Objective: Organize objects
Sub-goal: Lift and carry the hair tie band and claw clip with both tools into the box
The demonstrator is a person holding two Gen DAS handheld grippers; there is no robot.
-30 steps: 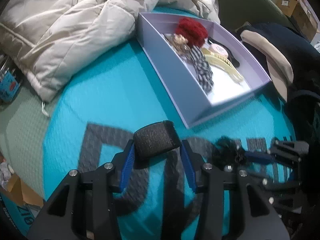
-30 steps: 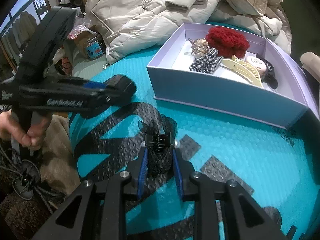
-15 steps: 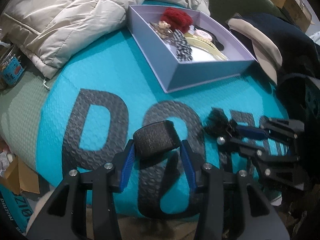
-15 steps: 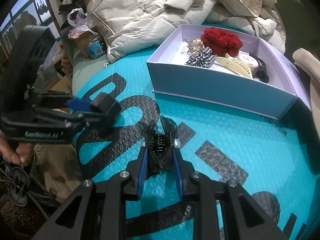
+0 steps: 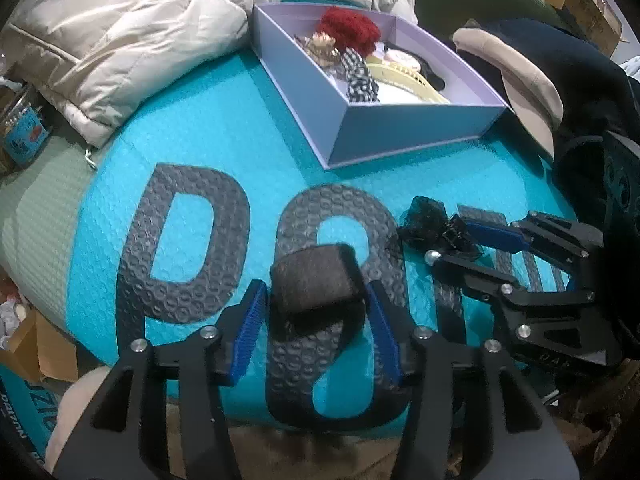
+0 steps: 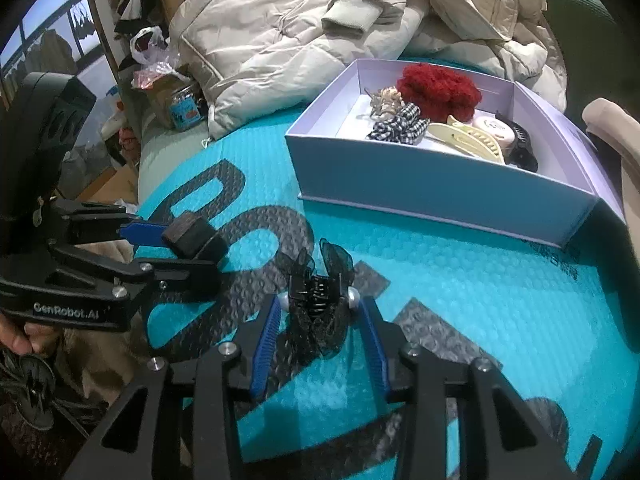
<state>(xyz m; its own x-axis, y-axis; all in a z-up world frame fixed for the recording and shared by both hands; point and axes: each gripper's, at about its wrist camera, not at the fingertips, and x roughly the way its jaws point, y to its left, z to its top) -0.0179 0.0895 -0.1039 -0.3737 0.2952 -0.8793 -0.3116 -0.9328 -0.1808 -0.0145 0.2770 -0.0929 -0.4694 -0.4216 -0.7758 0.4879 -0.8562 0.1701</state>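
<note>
Your left gripper (image 5: 316, 312) has its blue-padded fingers pinched on a dark fuzzy roller (image 5: 316, 280), a stubby cylinder with a felt-like, slightly scratchy-looking surface. Its long axis runs crosswise, straight from one pad to the other, and it's held just above the teal mat (image 5: 192, 128). Your right gripper (image 6: 320, 320) is clamped on a black mesh claw clip (image 6: 320, 300): plastic teeth in the middle, sheer netted bow fabric ruffling out around it, and a small white pearl bead at each side touching the blue pads. The clip's teeth point away from you toward the box, and its bow loops stand up past the fingertips. The two grippers sit near each other, apart, the left one reading "GenRobot.AI" in white on its black side. Under both is that teal mat with a bubbly, quilted texture and huge dark grey letters; you can make out a "P" and what looks like an "O". Farther out on the mat sits a pale lavender cardboard box (image 6: 440, 196), open-topped, holding a fluffy red scrunchie (image 6: 440, 90), a black-and-white gingham bow (image 6: 396, 126), a cream claw clip (image 6: 468, 140) and a few other hair bits. Behind the box there's a puffy beige jacket (image 6: 272, 36) in a heap.
</note>
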